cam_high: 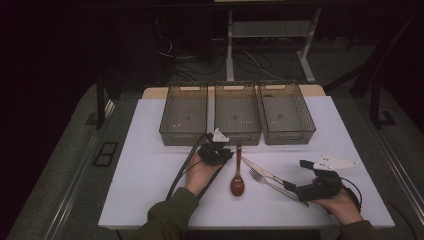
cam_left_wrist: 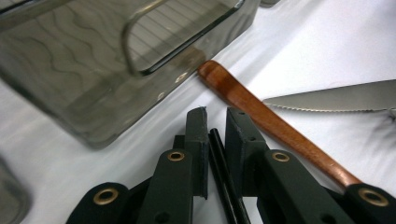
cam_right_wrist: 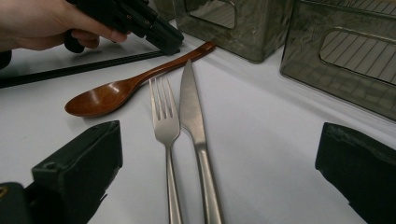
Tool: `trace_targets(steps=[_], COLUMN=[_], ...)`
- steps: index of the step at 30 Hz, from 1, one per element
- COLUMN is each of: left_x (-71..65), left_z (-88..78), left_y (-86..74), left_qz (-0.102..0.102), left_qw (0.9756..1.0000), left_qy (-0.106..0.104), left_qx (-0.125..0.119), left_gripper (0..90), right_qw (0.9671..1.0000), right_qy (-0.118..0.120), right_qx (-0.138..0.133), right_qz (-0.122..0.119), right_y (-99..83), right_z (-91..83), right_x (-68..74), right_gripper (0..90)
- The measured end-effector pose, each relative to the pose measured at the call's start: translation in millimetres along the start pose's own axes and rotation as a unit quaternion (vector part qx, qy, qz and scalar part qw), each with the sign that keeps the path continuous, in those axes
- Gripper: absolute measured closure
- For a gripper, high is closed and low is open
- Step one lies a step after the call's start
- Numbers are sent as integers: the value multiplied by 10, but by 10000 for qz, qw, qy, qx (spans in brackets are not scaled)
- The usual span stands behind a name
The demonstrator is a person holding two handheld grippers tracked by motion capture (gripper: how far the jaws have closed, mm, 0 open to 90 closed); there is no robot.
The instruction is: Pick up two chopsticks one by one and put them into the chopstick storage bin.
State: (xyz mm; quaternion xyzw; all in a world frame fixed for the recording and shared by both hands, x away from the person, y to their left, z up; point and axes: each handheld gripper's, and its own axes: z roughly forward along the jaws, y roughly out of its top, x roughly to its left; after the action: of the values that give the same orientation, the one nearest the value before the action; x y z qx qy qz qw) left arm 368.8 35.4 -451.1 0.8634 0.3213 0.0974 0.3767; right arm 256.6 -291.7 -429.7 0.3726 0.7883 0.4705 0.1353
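On the flat white table top (cam_high: 150,165), three smoke-tinted clear plastic bins (cam_high: 237,119) stand side by side along the far edge. Before the middle bin lies the brown wooden spoon (cam_high: 237,176), handle end toward the bins, bowl toward me. Right of the spoon lie the steel fork (cam_high: 267,182) and the serrated steel table knife (cam_high: 259,169), side by side, both angled with tips toward the spoon's handle. My left gripper (cam_high: 218,150) sits just left of the spoon's handle, near the middle bin's front wall. My right gripper (cam_high: 304,176) rests at the right, behind the fork and knife handles, jaws straddling them.
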Motion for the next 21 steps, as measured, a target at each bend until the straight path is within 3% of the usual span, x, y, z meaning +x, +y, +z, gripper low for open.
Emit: trace_targets(steps=[9, 13, 19, 21], left_x=[-77, -74, -53, -36], left_z=[35, 9, -237, -344], left_y=[20, 21, 2, -24], left_qz=[151, 129, 74, 56], left_qw=[9999, 9999, 9998, 9995], left_qy=[-69, -42, -51, -125], left_qx=[-1, 0, -197, -278], left_gripper=[778, 702, 615, 549], right_qw=[10000, 10000, 10000, 10000], right_qy=[4, 2, 4, -2], right_qx=[2, -12, -16, -15], right_qz=[7, 13, 22, 31], right_y=[0, 0, -1, -2], right_z=[-1, -3, -11, -15], right_x=[2, 2, -1, -2], right_gripper=[2, 2, 2, 2])
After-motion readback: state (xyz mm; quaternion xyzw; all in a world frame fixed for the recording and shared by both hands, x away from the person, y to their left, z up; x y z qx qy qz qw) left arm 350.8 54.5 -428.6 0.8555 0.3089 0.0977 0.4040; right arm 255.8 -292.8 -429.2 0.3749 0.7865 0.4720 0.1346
